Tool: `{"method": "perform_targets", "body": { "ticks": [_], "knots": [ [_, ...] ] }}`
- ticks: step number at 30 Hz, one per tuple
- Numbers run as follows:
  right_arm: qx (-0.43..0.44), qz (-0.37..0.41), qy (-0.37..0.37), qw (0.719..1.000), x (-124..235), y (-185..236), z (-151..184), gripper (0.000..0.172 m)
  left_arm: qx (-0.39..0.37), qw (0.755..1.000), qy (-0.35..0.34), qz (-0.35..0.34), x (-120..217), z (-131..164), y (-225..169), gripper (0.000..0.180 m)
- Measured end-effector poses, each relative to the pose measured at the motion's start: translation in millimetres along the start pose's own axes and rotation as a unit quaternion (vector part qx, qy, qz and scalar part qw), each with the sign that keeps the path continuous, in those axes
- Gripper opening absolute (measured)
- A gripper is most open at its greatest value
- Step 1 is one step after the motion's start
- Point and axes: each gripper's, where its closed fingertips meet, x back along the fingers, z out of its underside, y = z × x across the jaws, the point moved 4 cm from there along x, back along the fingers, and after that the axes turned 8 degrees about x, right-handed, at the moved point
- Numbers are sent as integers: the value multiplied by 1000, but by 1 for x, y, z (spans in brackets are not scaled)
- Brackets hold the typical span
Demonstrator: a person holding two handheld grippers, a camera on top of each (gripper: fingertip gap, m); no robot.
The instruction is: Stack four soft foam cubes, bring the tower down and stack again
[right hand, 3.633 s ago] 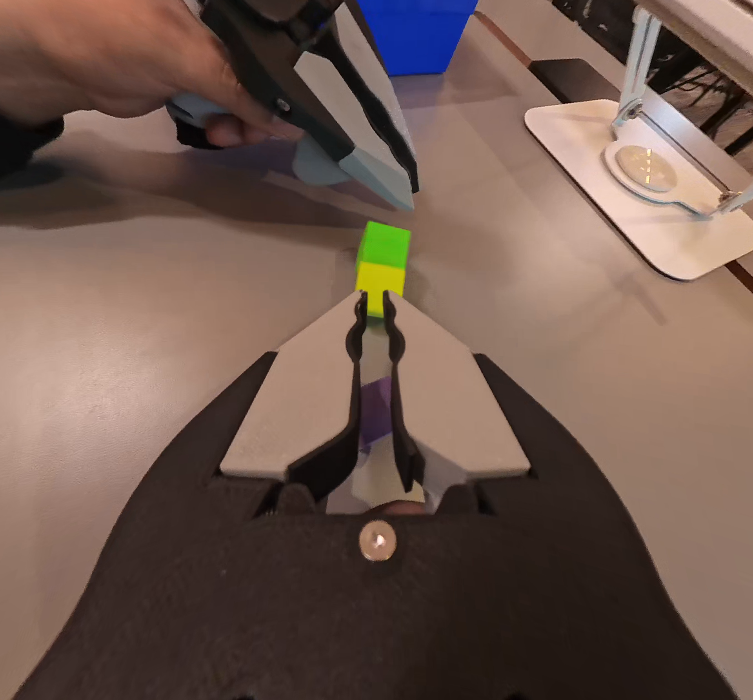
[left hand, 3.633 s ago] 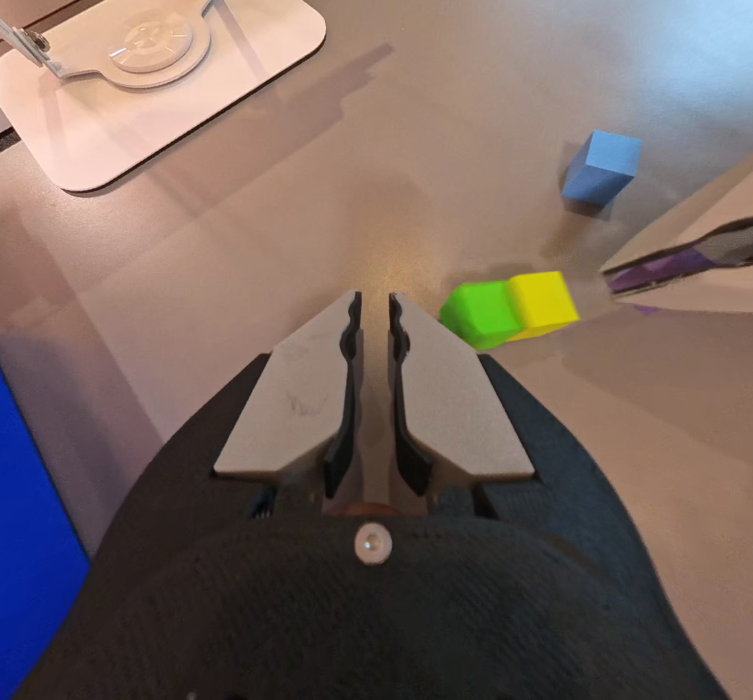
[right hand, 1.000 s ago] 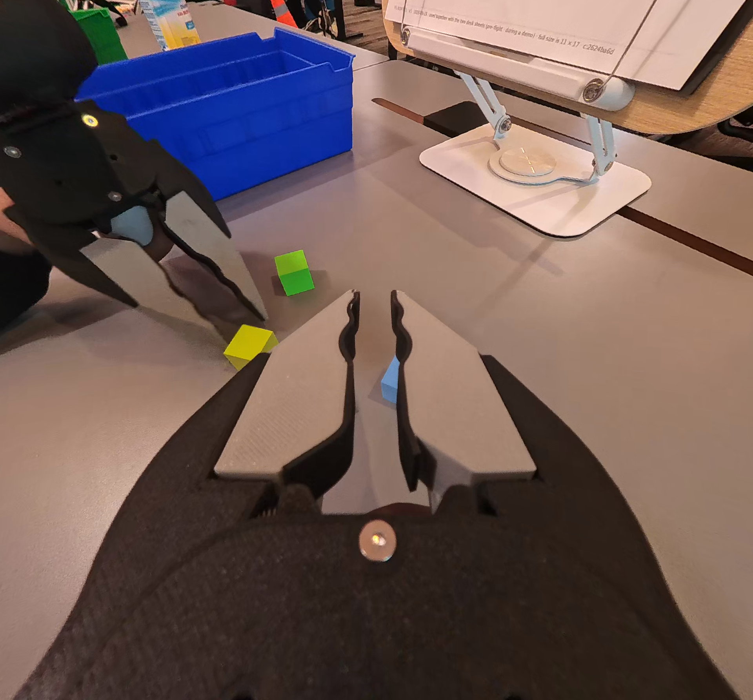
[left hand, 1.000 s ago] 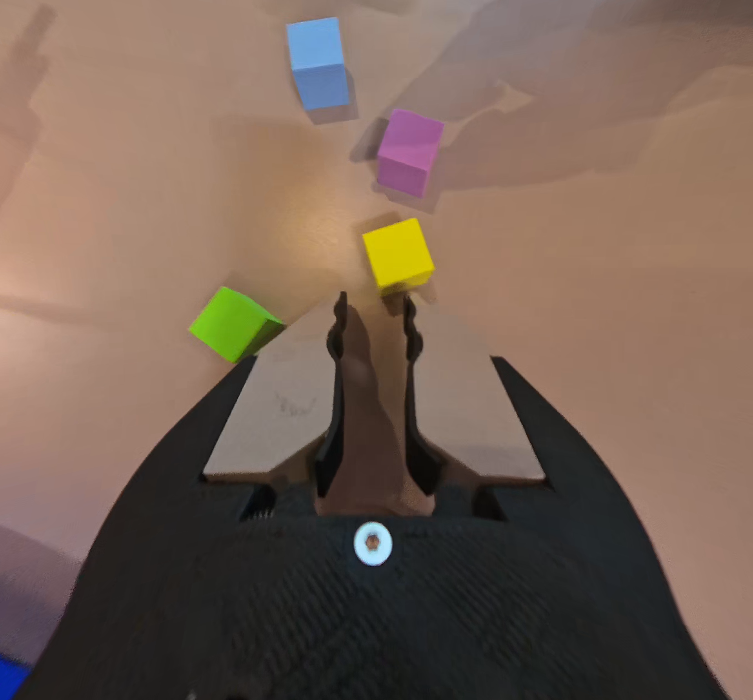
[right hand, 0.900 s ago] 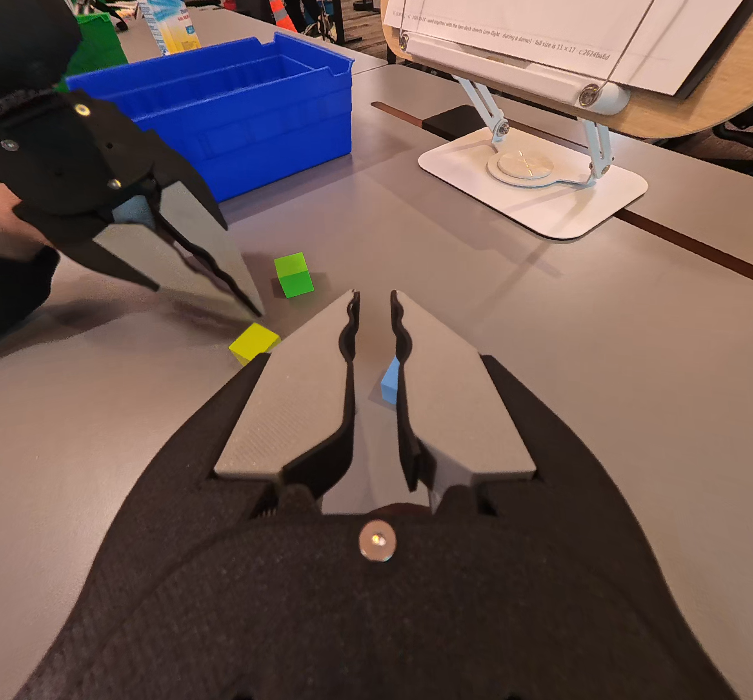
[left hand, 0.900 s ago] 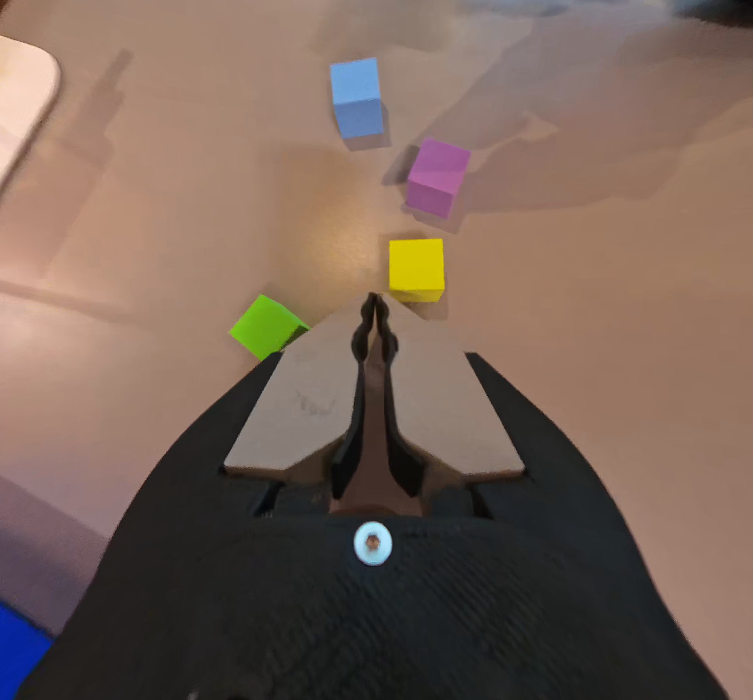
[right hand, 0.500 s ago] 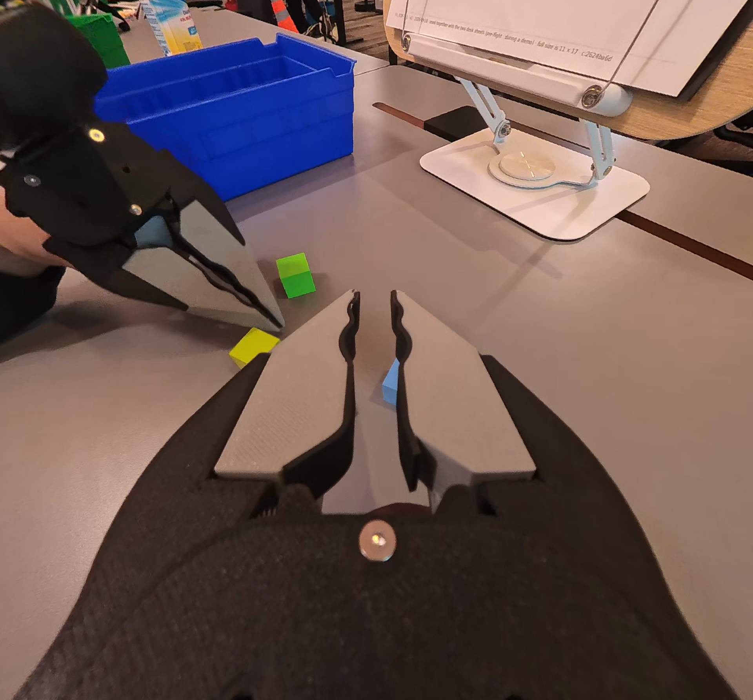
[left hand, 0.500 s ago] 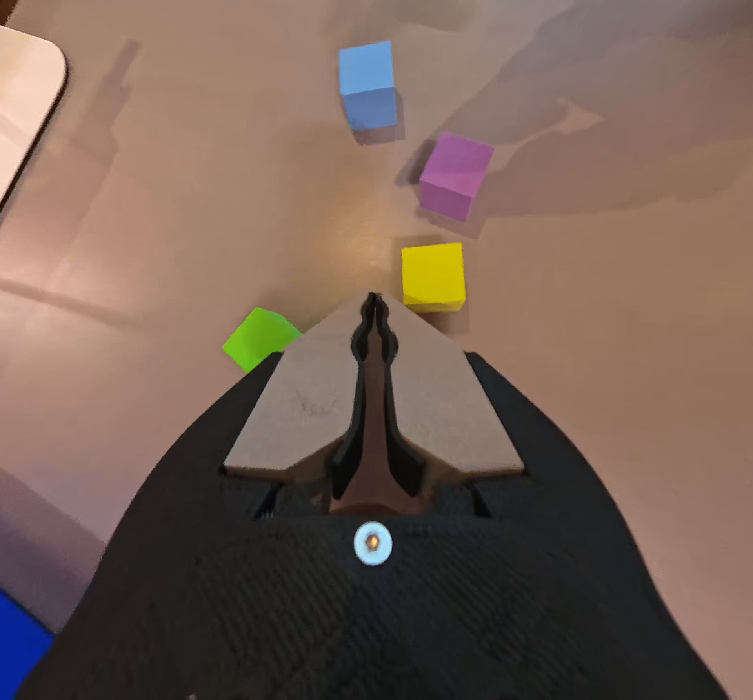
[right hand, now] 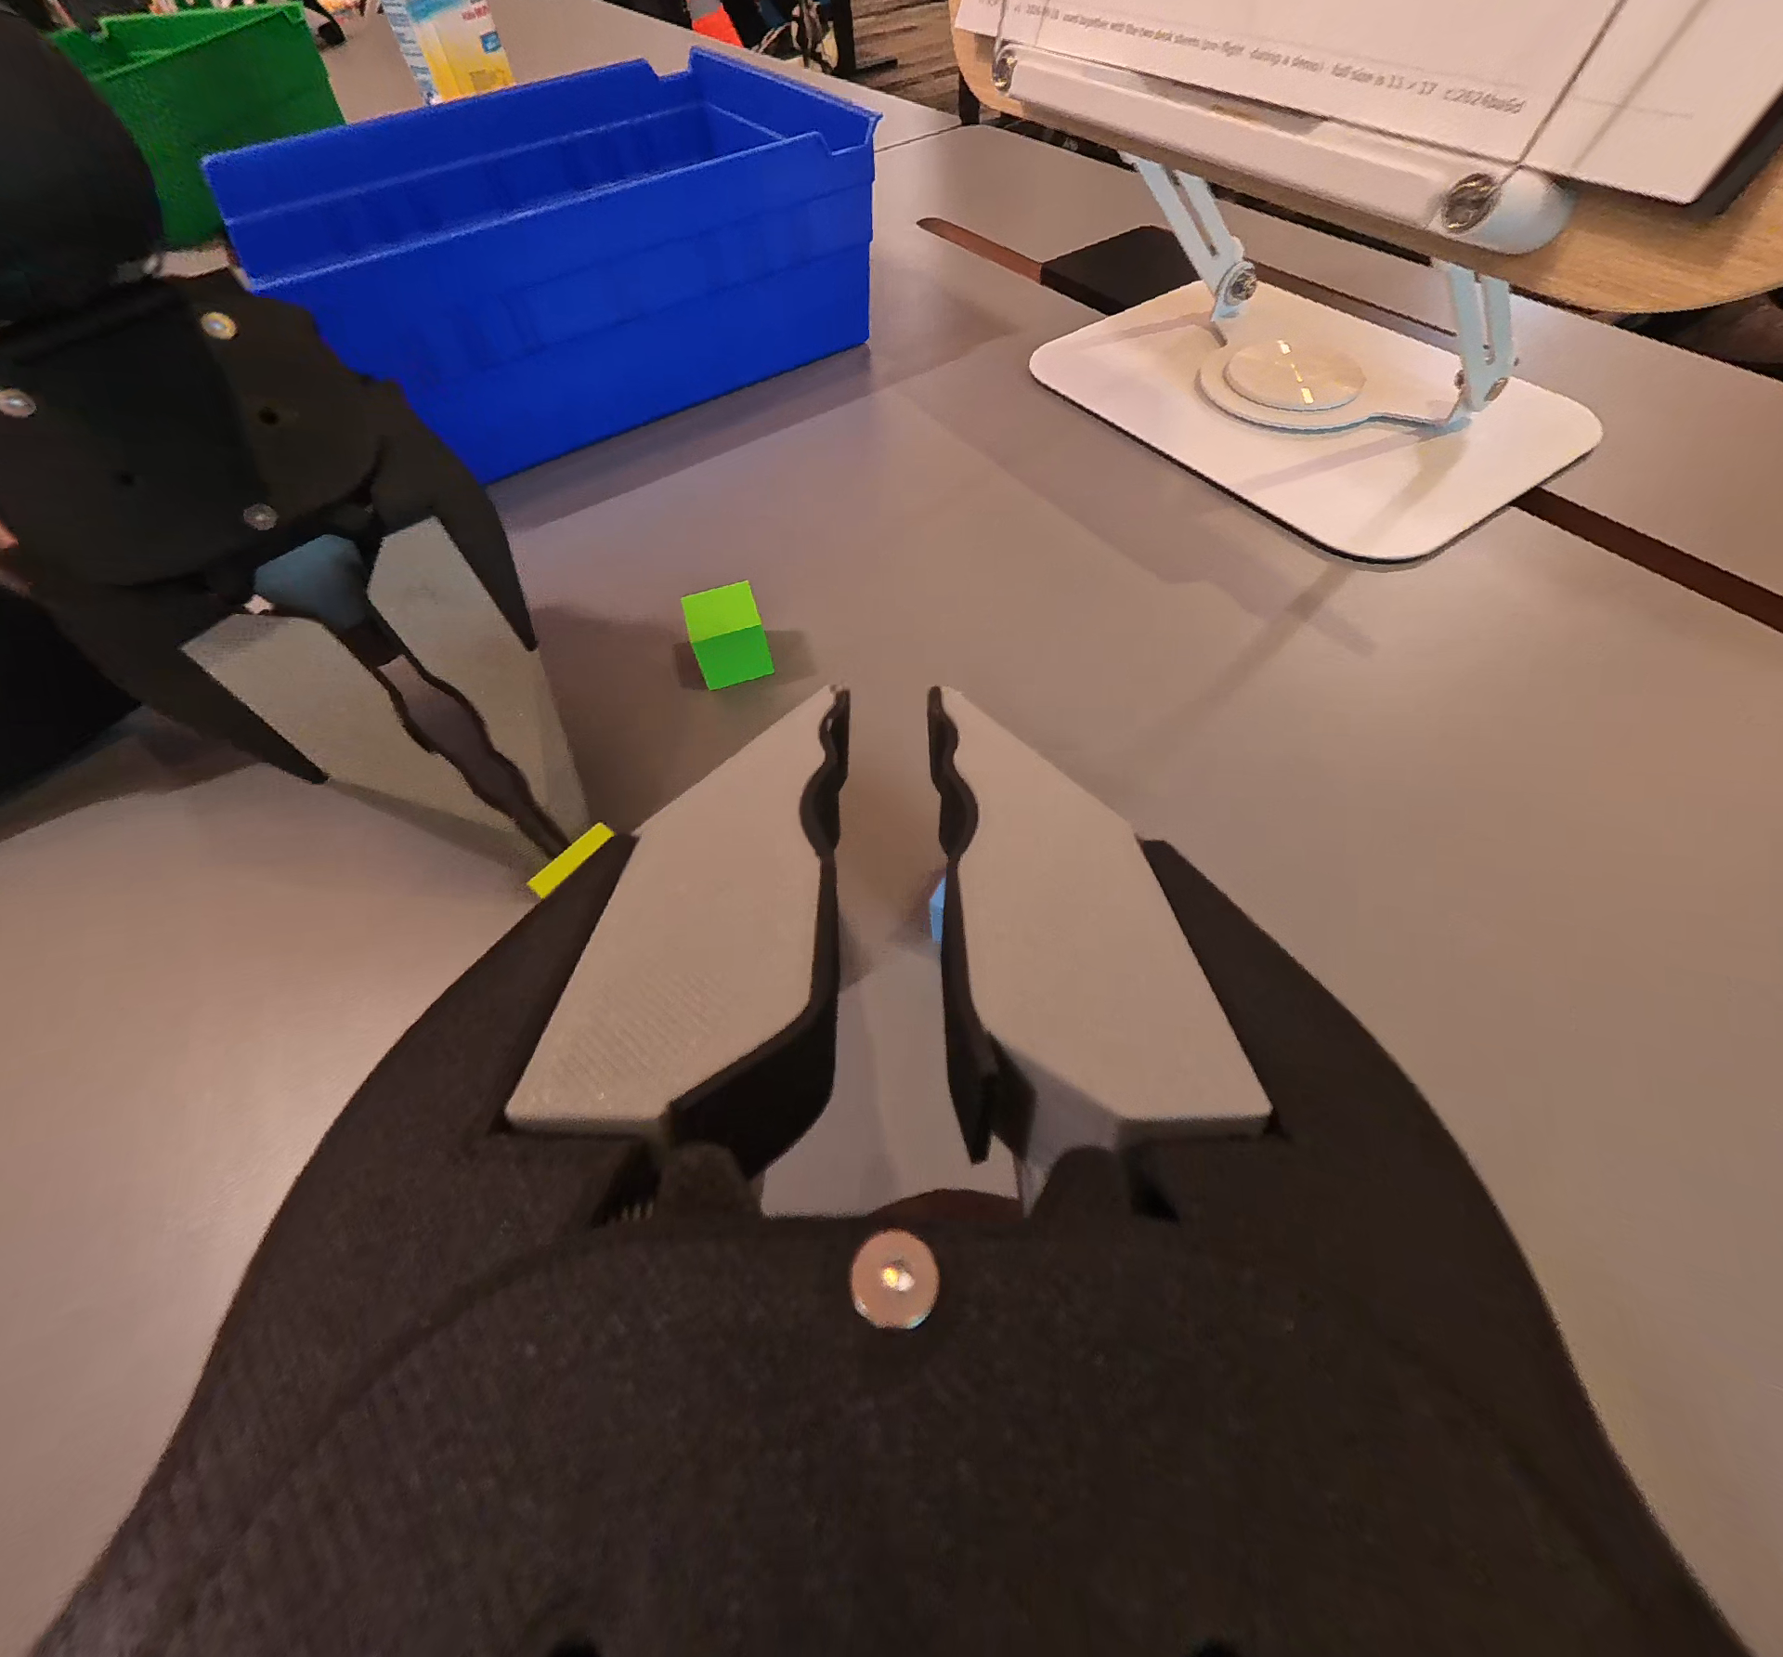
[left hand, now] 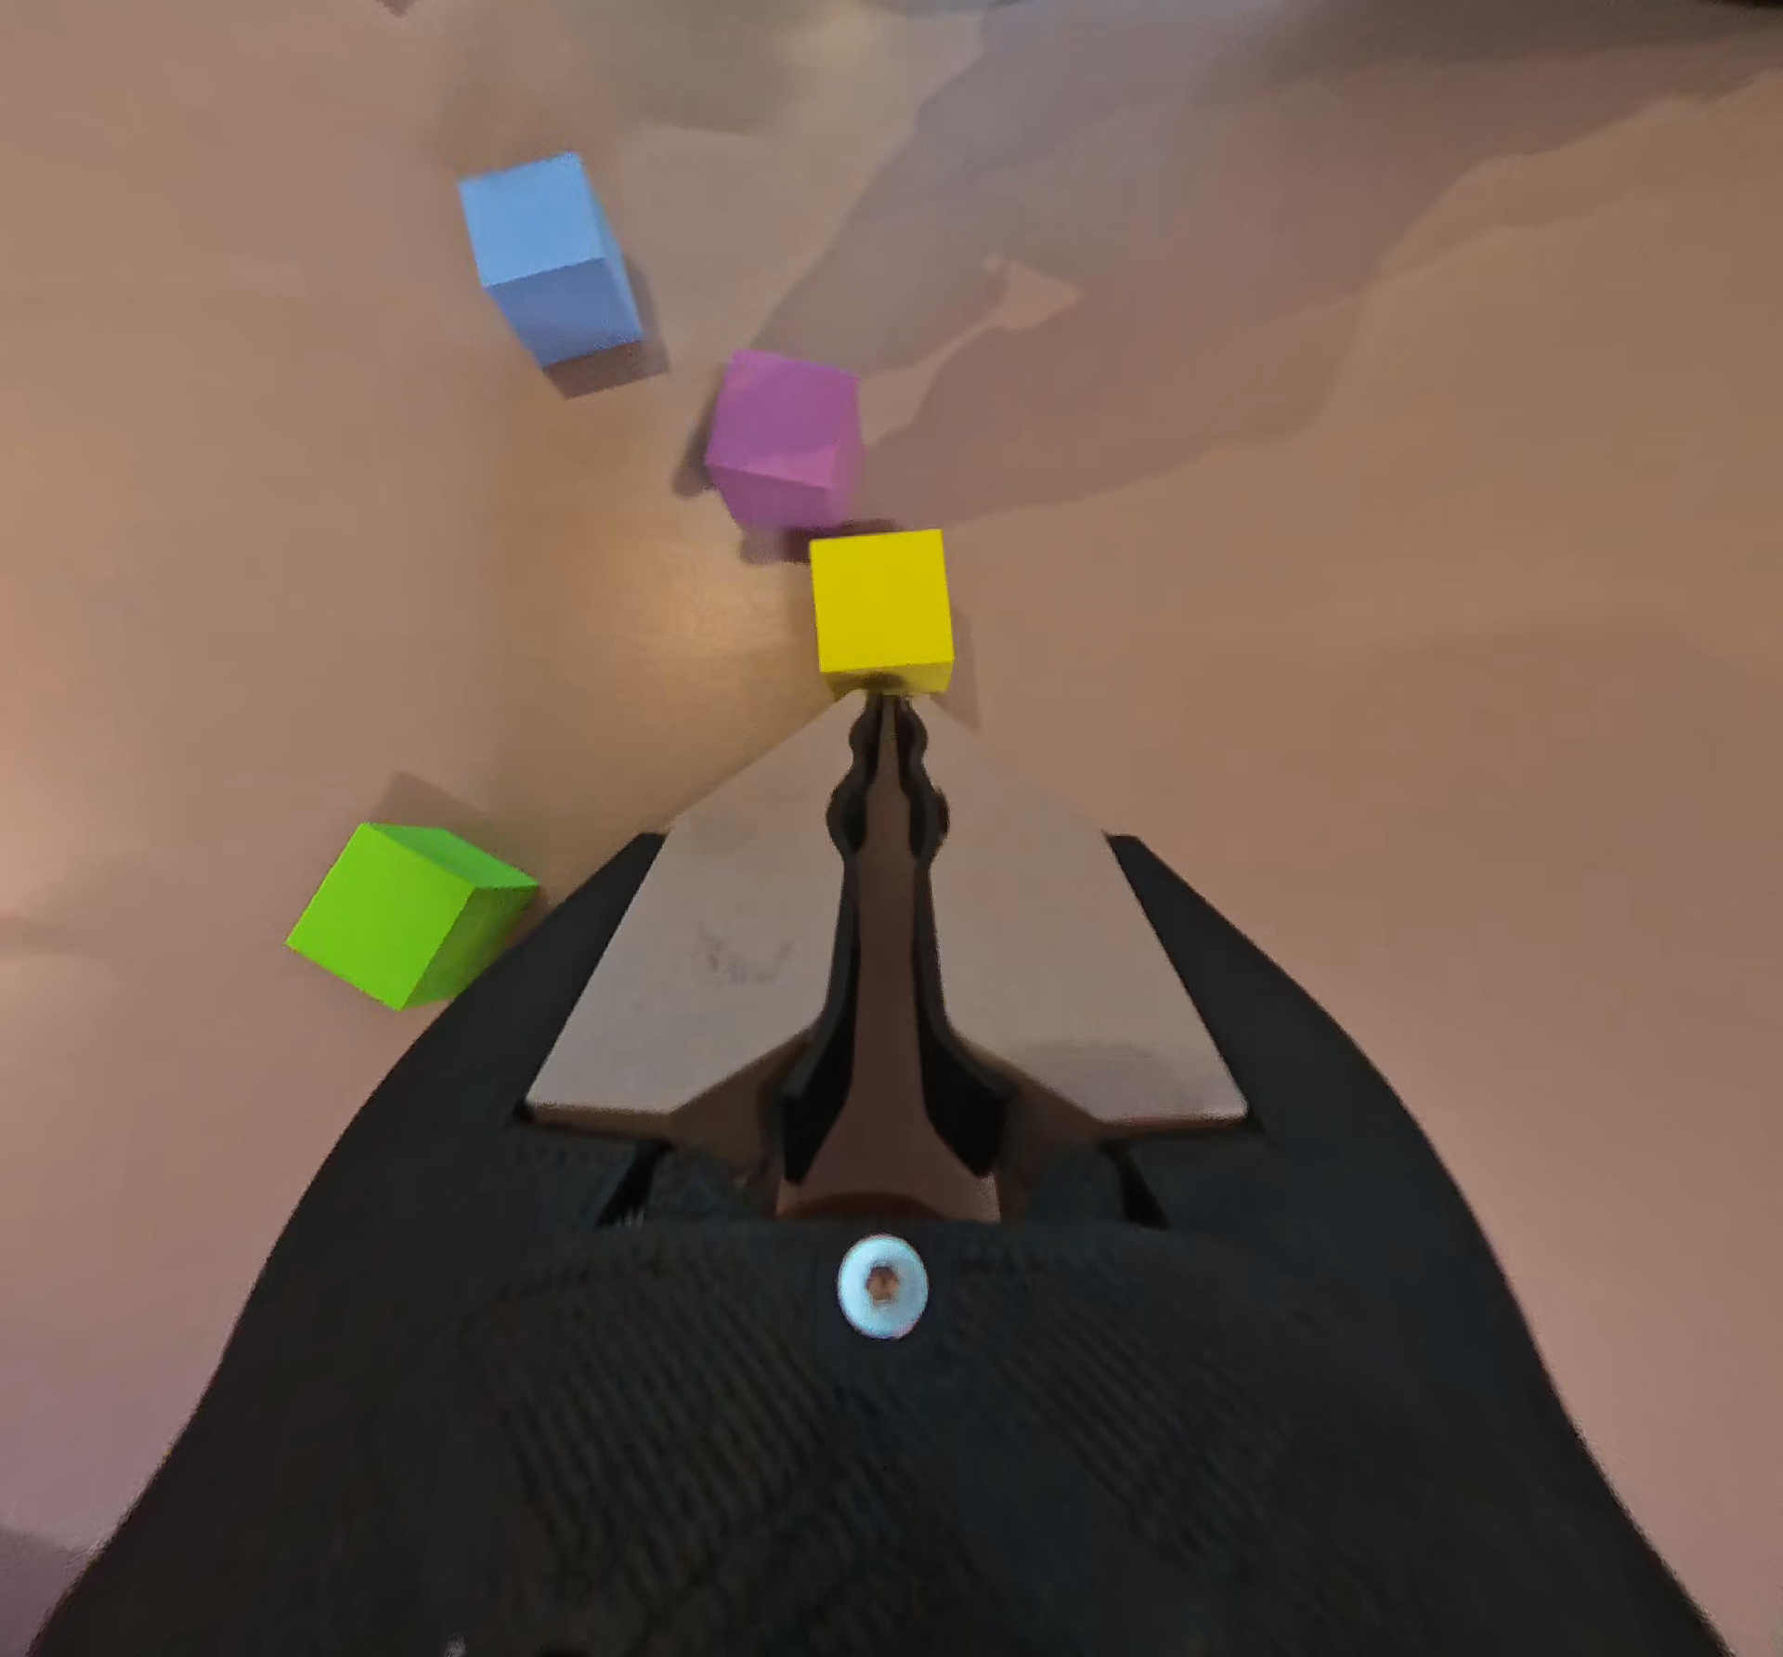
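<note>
Four foam cubes lie apart on the table in the left wrist view: blue (left hand: pixel 545 255), purple (left hand: pixel 786 438), yellow (left hand: pixel 880 607) and green (left hand: pixel 410 911). My left gripper (left hand: pixel 885 704) is shut, holds nothing, and its closed tips touch the yellow cube's near face. The yellow cube sits right by the purple one. My right gripper (right hand: pixel 886 694) is open and empty above the table. In the right wrist view the green cube (right hand: pixel 726 634) is clear, while the yellow cube (right hand: pixel 571 858) and blue cube (right hand: pixel 936 911) show only as slivers behind my fingers. The left gripper (right hand: pixel 555 843) also shows there.
A blue bin (right hand: pixel 579 260) stands at the back left, with a green bin (right hand: pixel 193 96) behind it. A white document stand (right hand: pixel 1331 443) with a paper sheet stands at the back right. A dark seam (right hand: pixel 1640 549) crosses the table. There is about 12 cm between the tips of the two grippers. It is some 30 cm from my right tips to the dark seam (right hand: pixel 1640 549).
The left jaws came together on air, then the gripper moved forward until its tips met the yellow cube, which now sits closer to the purple cube. The right gripper stayed almost still.
</note>
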Motion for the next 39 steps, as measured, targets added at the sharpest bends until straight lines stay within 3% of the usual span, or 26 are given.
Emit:
{"method": "perform_targets", "body": {
  "ticks": [10, 18, 27, 34, 39],
  "knots": [
    [52, -119, 82, 988, -6, 30, 20, 22, 30, 999, -11, -22, 3, -1, 12, 12],
    [91, -142, 147, 975, -2, 35, 39, 23, 46, 997, -5, -63, -4, -1, 22, 16],
    [113, -142, 177, 967, -11, 39, 53, 34, 99, 988, -49, -105, 14, -6, 44, 16],
    [137, -127, 177, 966, -16, 39, 54, 25, 165, 966, -125, -154, 38, -13, 70, 16],
    [89, -169, 95, 977, -4, 48, 23, 25, 185, 958, -146, -163, 45, -13, 77, 16]
  ]
}}
